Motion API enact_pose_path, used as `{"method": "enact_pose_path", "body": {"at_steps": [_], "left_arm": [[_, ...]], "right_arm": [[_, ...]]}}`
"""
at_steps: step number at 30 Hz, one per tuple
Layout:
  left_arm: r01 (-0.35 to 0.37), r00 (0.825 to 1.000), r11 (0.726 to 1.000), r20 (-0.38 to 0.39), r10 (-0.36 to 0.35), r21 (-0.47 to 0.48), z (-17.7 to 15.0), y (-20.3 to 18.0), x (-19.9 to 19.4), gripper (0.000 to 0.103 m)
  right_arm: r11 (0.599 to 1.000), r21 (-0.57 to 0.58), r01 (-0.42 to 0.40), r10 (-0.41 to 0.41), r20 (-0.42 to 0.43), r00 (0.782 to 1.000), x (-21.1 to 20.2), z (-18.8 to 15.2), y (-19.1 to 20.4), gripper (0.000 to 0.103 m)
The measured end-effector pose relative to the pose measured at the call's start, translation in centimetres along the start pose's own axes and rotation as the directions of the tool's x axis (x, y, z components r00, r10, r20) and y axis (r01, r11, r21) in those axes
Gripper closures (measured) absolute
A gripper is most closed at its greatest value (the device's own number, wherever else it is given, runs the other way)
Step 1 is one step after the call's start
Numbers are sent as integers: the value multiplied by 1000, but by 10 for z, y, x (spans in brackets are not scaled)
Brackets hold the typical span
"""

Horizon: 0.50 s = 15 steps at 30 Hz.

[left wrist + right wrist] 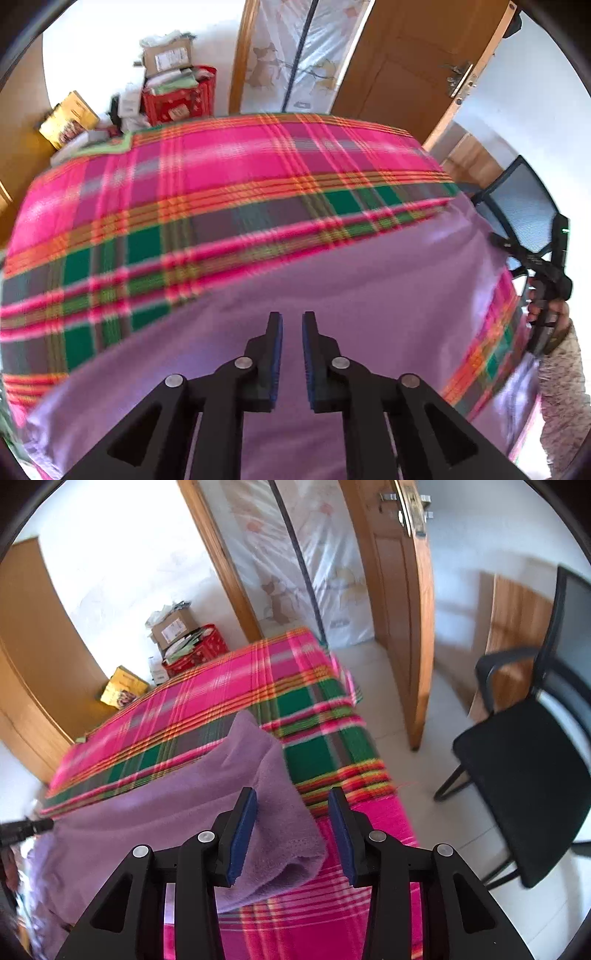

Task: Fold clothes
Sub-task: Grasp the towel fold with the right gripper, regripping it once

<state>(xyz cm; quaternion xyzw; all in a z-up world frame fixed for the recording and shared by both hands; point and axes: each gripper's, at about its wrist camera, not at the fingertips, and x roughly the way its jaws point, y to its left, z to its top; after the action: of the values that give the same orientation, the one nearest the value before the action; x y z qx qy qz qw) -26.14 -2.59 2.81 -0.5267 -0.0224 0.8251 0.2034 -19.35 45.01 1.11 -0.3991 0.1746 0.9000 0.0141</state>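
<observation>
Garment: a purple fleece cloth (236, 812) lies spread on the plaid blanket (229, 177), its folded edge towards the near right corner.
Where it lies: on the near part of the bed-like top, which the pink, green and orange plaid covers; the plaid's far half is bare.
Left gripper (292, 354): released, with a narrow gap between its blue pads and nothing in the gap; it hangs over the flat purple cloth.
Right gripper (291, 834): released, its jaws standing wide; the folded corner of the purple cloth lies between and under them, close against the left pad, while the right pad is clear of it.
Right hand (546, 314): seen from the left wrist view at the far right edge, wrapped round the gripper's black handle, a patterned sleeve (565, 391) below it.
Chair (524, 746): black, on the pale floor to the right of the bed, well apart from the cloth.
Background: a wooden door (399, 602), a red crate (177, 99) piled with boxes, a yellow box (123, 690) by the wall.
</observation>
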Motion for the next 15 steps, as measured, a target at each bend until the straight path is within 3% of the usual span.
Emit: {"method": "enact_pose_path", "body": {"at_steps": [3, 5, 9, 15], "left_arm": [[21, 999, 1000, -41, -21, 0, -11, -10, 4, 91], [26, 998, 1000, -58, -26, 3, -19, -14, 7, 91], [46, 996, 999, -81, -46, 1, -29, -20, 9, 91], [93, 993, 995, -67, -95, -29, -33, -24, 4, 91]], "right_arm": [[1000, 7, -24, 24, -18, 1000, 4, -6, 9, 62], [999, -13, -33, 34, 8, 999, -2, -7, 22, 89], [988, -130, -79, 86, 51, 995, -21, -11, 63, 92], [931, -315, -184, 208, 45, 977, -41, -28, 128, 92]]}}
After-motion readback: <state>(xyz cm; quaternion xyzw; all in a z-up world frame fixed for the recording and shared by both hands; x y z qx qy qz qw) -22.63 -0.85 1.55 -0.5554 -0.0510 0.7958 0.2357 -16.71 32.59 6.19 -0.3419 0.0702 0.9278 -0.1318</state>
